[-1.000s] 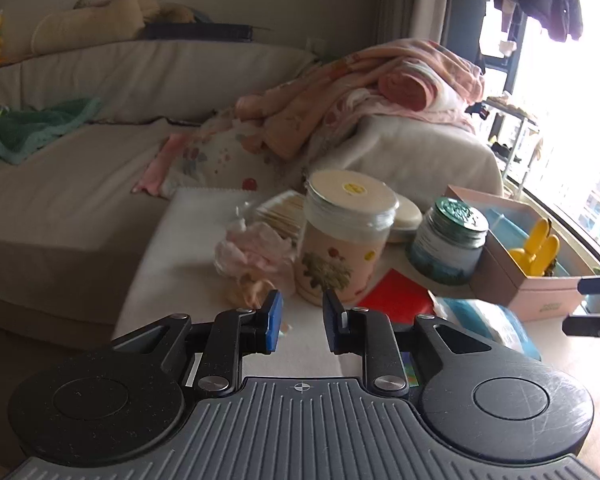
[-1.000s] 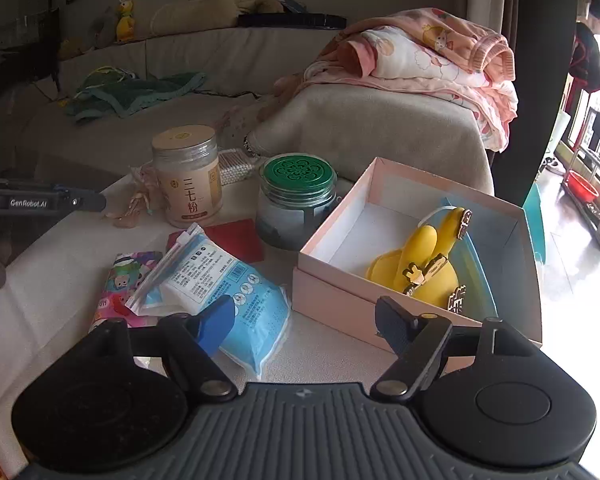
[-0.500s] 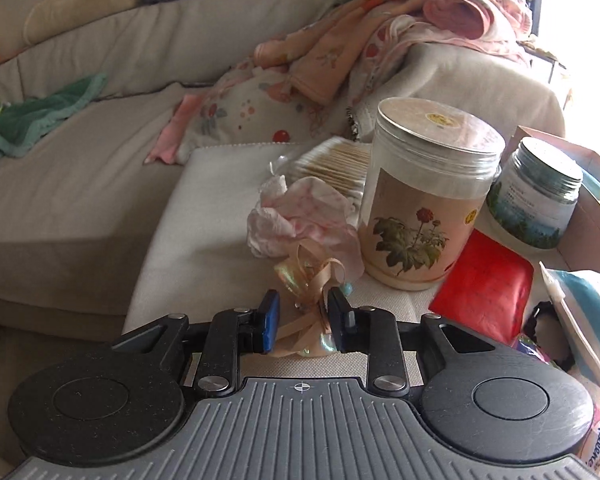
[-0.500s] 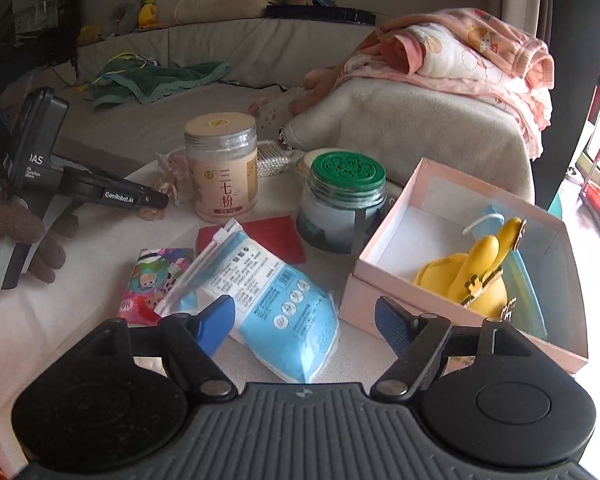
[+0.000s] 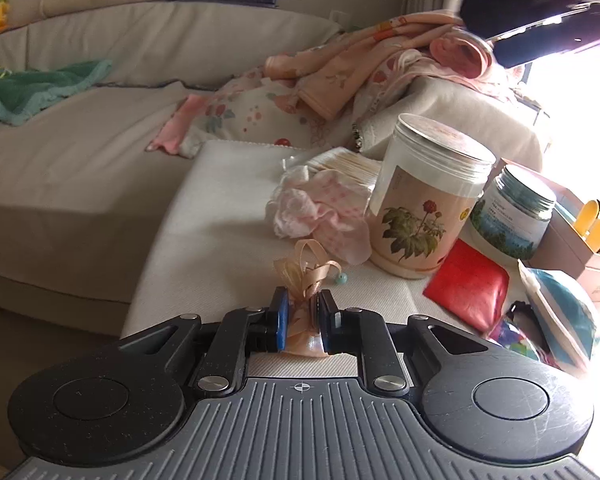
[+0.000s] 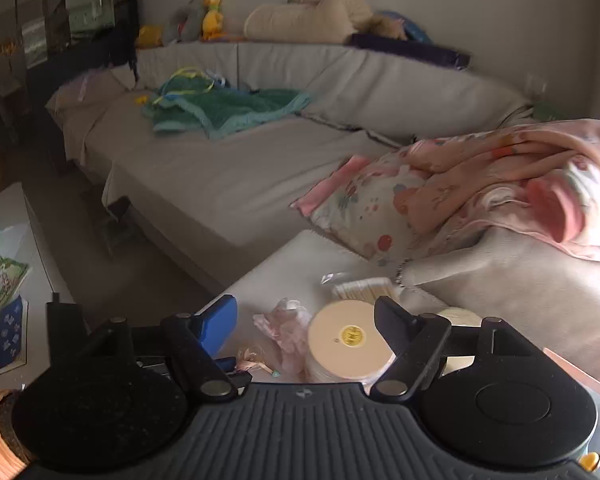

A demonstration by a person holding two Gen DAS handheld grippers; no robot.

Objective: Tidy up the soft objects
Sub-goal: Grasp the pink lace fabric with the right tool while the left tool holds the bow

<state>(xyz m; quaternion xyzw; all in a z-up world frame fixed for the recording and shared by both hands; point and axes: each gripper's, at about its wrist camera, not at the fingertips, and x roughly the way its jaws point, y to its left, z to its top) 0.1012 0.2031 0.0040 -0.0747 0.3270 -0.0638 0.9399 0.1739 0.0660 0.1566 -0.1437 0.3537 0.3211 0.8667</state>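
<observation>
My left gripper (image 5: 302,309) is shut on a beige ribbon bow (image 5: 306,276) low over the white table (image 5: 220,216). The bow also shows in the right wrist view (image 6: 252,358), held by the left gripper's tip. A crumpled pink cloth (image 5: 320,210) lies just beyond, against a tall floral jar (image 5: 424,204). My right gripper (image 6: 305,316) is open and empty, held high above the jar's lid (image 6: 350,338) and the pink cloth (image 6: 286,326).
A green-lidded jar (image 5: 514,214), a red packet (image 5: 468,286), a blue wipes pack (image 5: 560,312) and a pink box (image 5: 580,236) with a yellow toy crowd the table's right. Cotton swabs (image 5: 352,162) lie behind. A grey sofa (image 6: 228,168) holds a teal blanket (image 6: 228,106) and pink bedding (image 6: 500,184).
My left gripper moved forward and closed on the ribbon bow. My right gripper rose and swung left, from over the wipes pack to above the tall jar, facing the sofa.
</observation>
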